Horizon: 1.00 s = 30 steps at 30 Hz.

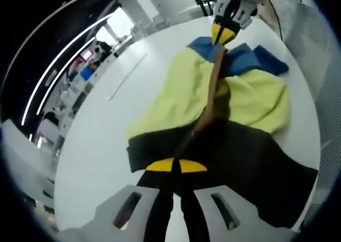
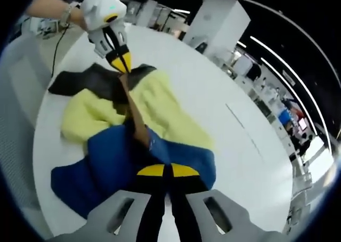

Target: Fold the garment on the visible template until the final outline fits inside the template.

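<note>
A garment in black (image 1: pixel 250 162), yellow (image 1: pixel 176 93) and blue (image 1: pixel 242 58) blocks lies on the white table (image 1: pixel 101 146). A narrow brown strip (image 1: pixel 212 87) runs along its middle from one gripper to the other; what it is I cannot tell. My left gripper (image 1: pixel 176 166) is shut on the black end (image 2: pixel 90 82), yellow tips together. My right gripper (image 2: pixel 169 171) is shut on the blue end (image 2: pixel 106 167). Each gripper also appears at the far end in the other's view: the right gripper (image 1: pixel 224 35), the left gripper (image 2: pixel 121 62).
A thin pale line (image 1: pixel 125 77) marks the table beside the garment, also seen as the line (image 2: pixel 242 124). A cable (image 2: pixel 53 55) trails off the table edge near a person's wrist (image 2: pixel 61 13). Furniture and lights stand beyond the table.
</note>
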Tool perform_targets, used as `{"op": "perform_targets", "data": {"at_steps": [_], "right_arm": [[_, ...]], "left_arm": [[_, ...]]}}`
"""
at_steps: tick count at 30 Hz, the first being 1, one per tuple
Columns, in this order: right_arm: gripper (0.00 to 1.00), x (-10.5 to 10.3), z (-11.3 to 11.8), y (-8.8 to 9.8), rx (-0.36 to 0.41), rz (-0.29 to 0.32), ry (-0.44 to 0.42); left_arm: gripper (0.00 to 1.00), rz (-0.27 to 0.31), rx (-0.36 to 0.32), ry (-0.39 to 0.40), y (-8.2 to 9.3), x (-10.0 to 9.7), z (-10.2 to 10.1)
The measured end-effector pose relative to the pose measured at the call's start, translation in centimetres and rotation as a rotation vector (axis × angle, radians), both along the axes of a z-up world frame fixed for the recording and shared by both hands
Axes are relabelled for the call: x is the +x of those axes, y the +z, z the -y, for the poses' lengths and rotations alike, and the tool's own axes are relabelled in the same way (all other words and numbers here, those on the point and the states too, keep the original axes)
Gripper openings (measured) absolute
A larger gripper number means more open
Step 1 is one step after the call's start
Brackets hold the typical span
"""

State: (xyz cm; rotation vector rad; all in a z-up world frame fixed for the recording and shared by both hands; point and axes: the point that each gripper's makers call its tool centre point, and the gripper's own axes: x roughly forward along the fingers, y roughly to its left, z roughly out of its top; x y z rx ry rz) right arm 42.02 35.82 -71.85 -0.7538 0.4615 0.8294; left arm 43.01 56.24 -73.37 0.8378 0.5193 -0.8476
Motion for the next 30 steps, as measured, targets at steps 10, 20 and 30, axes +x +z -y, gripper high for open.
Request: {"op": "perform_targets", "data": {"at_steps": [10,20,30], "right_arm": [[0.03,0.5,0.2,1.7,0.049,0.011,-0.03],[0.03,1.2,0.1,4.1,0.085,0.033,-0.042],[0.03,1.9,-0.4,6.8,0.072,0.08,-0.031]], "left_arm": [[0.0,0.014,-0.067,0.063,2.8,0.7,-0.2],[0.0,0.026,-0.086,0.087,5.1,1.3,-0.4],[0.0,0.059,-0.083,0.132,7.8,1.8,-0.9]]}}
